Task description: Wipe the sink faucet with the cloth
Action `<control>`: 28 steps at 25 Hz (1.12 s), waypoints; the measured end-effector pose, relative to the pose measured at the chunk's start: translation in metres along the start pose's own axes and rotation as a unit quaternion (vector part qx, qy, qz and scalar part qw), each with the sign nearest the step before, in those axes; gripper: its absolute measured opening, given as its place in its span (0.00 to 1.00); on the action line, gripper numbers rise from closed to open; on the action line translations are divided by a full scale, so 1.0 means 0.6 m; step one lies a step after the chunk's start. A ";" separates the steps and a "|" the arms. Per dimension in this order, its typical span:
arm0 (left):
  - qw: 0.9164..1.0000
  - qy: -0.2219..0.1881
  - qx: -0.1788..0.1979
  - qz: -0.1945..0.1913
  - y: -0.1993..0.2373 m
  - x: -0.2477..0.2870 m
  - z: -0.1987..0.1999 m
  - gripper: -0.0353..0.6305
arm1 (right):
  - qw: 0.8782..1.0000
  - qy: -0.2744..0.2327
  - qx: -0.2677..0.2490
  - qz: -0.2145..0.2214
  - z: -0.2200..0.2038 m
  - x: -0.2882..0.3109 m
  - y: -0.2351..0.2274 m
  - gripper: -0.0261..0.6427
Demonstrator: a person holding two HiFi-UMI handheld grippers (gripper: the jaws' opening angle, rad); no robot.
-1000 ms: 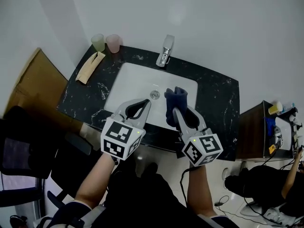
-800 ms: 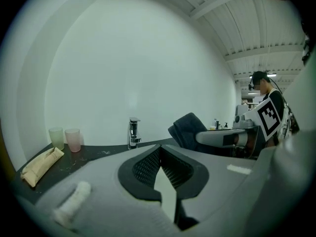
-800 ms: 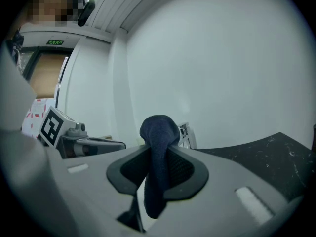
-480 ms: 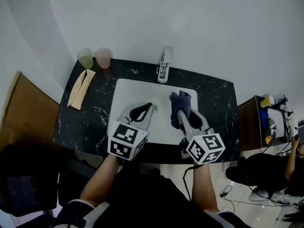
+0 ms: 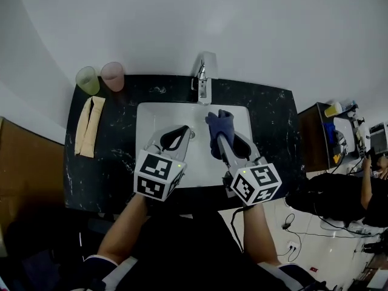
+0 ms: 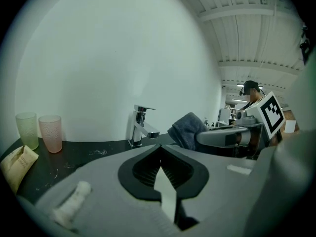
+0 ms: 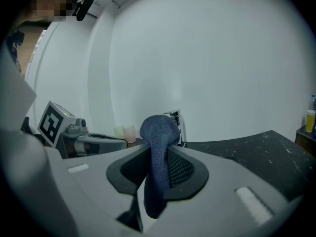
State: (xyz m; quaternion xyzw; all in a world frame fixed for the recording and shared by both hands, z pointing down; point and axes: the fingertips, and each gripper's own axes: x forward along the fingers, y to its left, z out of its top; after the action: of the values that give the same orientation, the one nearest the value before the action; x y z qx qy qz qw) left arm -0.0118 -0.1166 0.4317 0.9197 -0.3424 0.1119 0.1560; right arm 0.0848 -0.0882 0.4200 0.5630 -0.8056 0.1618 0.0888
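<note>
Right gripper [image 5: 219,141] is clamping the dark blue cloth [image 5: 218,123] between its jaws; in the right gripper view the cloth is bunching up past the tips and hanging down between the pads. I am holding it over the white sink basin [image 5: 148,117], a little right of the middle, with the bunched end pointing toward the chrome faucet [image 5: 202,83], which is standing at the middle of the basin's far rim. Cloth and faucet are near each other but apart, the cloth lying just to the right of the spout. My left gripper [image 5: 185,132] is hovering beside it on the left, also over the basin, its jaws pressed together with nothing between them. Both grippers are pointing toward the far wall and tilting slightly downward. The basin is sitting in a black marbled countertop [image 5: 276,120]. At the counter's far left corner a green cup [image 5: 88,80] and a pink cup [image 5: 112,76] are standing side by side, and a beige packet [image 5: 88,126] is lying flat on the counter nearer to me.
</note>
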 end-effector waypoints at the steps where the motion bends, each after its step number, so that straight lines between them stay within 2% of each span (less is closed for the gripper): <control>1: 1.000 0.000 0.001 -0.001 0.002 0.004 0.002 0.05 | 1.000 0.000 -0.002 0.001 0.003 0.004 -0.002 0.17; 8: 1.000 0.000 0.007 0.015 0.008 0.030 0.017 0.06 | 1.000 -0.013 -0.021 0.016 0.032 0.025 -0.033 0.17; 11: 0.999 -0.001 0.022 0.034 0.010 0.047 0.028 0.06 | 0.999 -0.018 -0.041 0.032 0.048 0.037 -0.053 0.17; 12: 0.999 0.000 0.027 0.039 0.013 0.055 0.031 0.06 | 0.997 -0.019 -0.056 0.042 0.054 0.043 -0.054 0.17; 14: 0.998 0.006 0.032 0.046 0.015 0.073 0.034 0.14 | 0.993 -0.019 -0.093 0.068 0.063 0.054 -0.051 0.17; 18: 0.996 0.026 0.050 0.067 0.032 0.106 0.031 0.21 | 0.981 -0.009 -0.140 0.136 0.078 0.082 -0.031 0.17; 22: 0.995 0.043 0.066 0.066 0.037 0.129 0.027 0.24 | 0.961 0.024 -0.192 0.200 0.083 0.112 -0.008 0.17; 26: 0.994 0.047 0.074 0.058 0.038 0.144 0.028 0.24 | 0.941 0.072 -0.217 0.251 0.080 0.149 0.008 0.17; 28: 0.995 0.048 0.075 0.050 0.036 0.147 0.028 0.24 | 0.935 0.100 -0.217 0.264 0.074 0.169 0.006 0.17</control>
State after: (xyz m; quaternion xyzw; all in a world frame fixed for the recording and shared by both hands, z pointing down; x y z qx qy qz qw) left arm 0.0409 -0.1905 0.4483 0.9040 -0.3712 0.1887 0.0967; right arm 0.0477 -0.1922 0.4114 0.2784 -0.9277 0.0561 0.2425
